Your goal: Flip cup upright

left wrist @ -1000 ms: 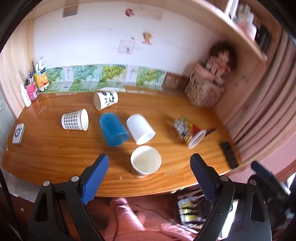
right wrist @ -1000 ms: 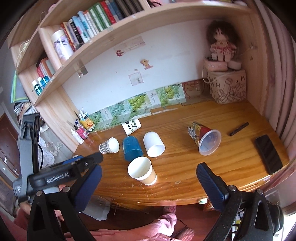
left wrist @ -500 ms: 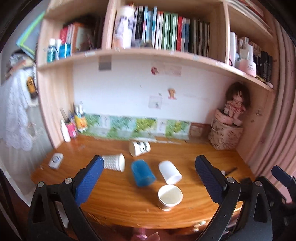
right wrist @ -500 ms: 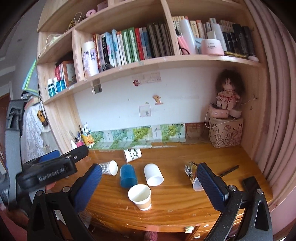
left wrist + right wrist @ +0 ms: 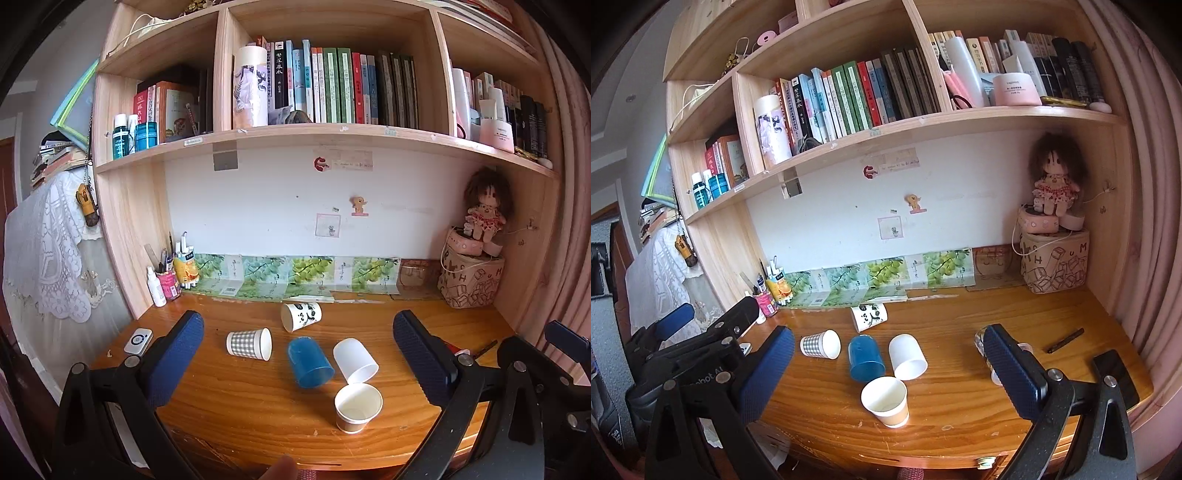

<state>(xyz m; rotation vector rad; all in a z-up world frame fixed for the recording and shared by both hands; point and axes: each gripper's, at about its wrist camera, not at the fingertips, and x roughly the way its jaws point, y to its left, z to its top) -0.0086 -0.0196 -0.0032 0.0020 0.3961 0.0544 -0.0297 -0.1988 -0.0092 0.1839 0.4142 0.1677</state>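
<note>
Several cups are on the wooden desk [image 5: 240,406]. A brown paper cup [image 5: 357,407] [image 5: 885,401] stands upright near the front edge. On their sides lie a blue cup [image 5: 308,362] [image 5: 865,357], a white cup [image 5: 355,360] [image 5: 908,356], a checked cup [image 5: 249,343] [image 5: 820,344], a panda-print cup [image 5: 301,316] [image 5: 868,316] and a clear patterned cup [image 5: 983,342], partly hidden behind a finger. My left gripper [image 5: 297,363] and right gripper [image 5: 886,365] are both open and empty, held back above the desk's front edge.
A black phone [image 5: 1114,376] and a dark pen [image 5: 1065,340] lie at the right. A printed box with a doll [image 5: 471,282] stands in the back right corner. Bottles and a pen pot [image 5: 168,282] stand at the back left; a small white device [image 5: 138,341] lies nearby. Bookshelves hang above.
Both grippers have pulled back and tilted up, so the views show the shelves as well as the desk. The cups have not moved.
</note>
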